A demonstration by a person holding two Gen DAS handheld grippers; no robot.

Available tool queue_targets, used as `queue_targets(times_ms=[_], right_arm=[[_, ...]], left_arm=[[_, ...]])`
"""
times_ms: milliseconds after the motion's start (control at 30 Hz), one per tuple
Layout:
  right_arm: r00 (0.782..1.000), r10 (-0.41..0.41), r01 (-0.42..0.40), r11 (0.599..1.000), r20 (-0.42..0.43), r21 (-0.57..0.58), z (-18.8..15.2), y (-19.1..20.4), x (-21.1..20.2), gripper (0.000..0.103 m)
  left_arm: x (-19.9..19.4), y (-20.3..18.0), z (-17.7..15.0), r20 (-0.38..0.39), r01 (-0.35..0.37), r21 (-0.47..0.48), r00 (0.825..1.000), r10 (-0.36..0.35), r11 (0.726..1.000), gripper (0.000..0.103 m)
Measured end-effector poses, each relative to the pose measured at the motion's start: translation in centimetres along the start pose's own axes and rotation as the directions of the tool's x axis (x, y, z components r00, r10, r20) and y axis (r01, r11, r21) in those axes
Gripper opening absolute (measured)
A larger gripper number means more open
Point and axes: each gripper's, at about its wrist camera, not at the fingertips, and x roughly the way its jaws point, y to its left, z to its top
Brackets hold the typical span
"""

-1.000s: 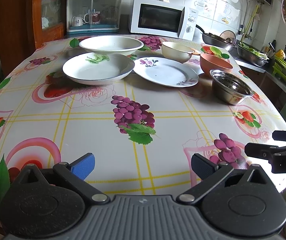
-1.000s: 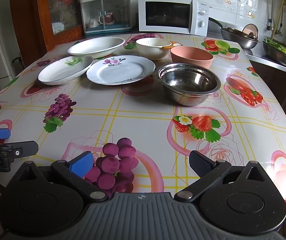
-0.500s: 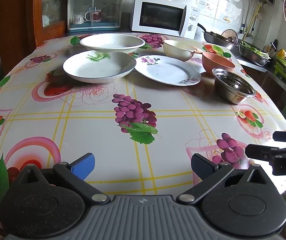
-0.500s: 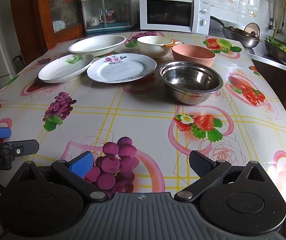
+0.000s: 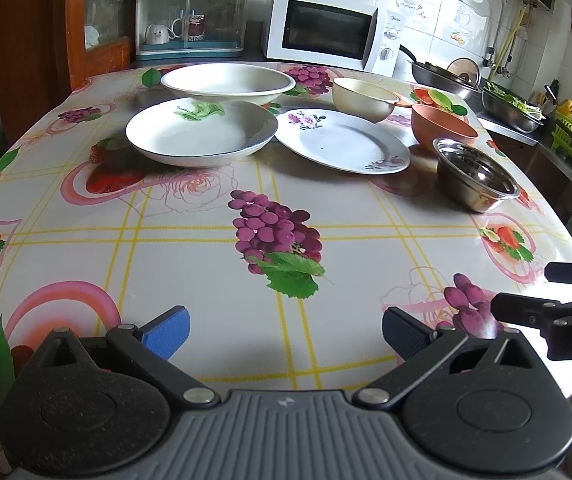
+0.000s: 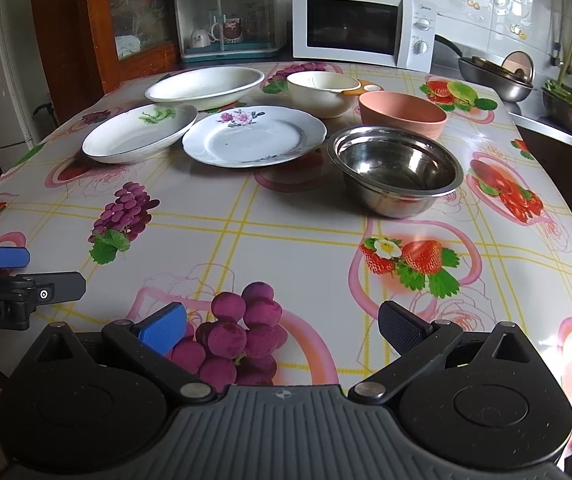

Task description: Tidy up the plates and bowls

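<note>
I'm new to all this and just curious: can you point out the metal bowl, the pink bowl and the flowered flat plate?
metal bowl (image 6: 396, 164): right wrist view, on its shiny inner bottom.
pink bowl (image 6: 402, 120): right wrist view, on its outer wall.
flowered flat plate (image 6: 256, 138): right wrist view, on its bare white centre.

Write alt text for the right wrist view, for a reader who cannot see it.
The open right gripper hovers over the near edge of a fruit-print table, holding nothing. Farther back sit a steel bowl, a pink bowl, a cream bowl, a flowered plate and two white dishes. The left gripper shows at the left edge.
</note>
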Motion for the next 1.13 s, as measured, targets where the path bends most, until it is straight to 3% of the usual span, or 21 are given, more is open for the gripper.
queue_targets(times_ms=[533, 933, 1133], right_arm=[[1.000, 0.030, -0.029, 0.995, 0.003, -0.093, 4.0, -0.4, 1.1, 0.103], [0.998, 0.058, -0.058, 0.974, -0.002, -0.217, 11.5, 0.1, 2.7, 0.103], [0.998, 0.068, -0.063, 0.963, 0.010, -0.261, 15.8, 0.9, 4.0, 0.103]], left_arm=[[1.2, 1.9, 4.0, 0.017, -0.064, 0.031, 0.998, 0.063, 0.997, 0.103], [1.7, 5.0, 11.0, 0.085, -0.079, 0.053, 0.994, 0.074, 0.995, 0.103], [3.2, 7.2, 14.7, 0.071, -0.051, 0.054, 0.996, 0.047, 0.997, 0.103]])
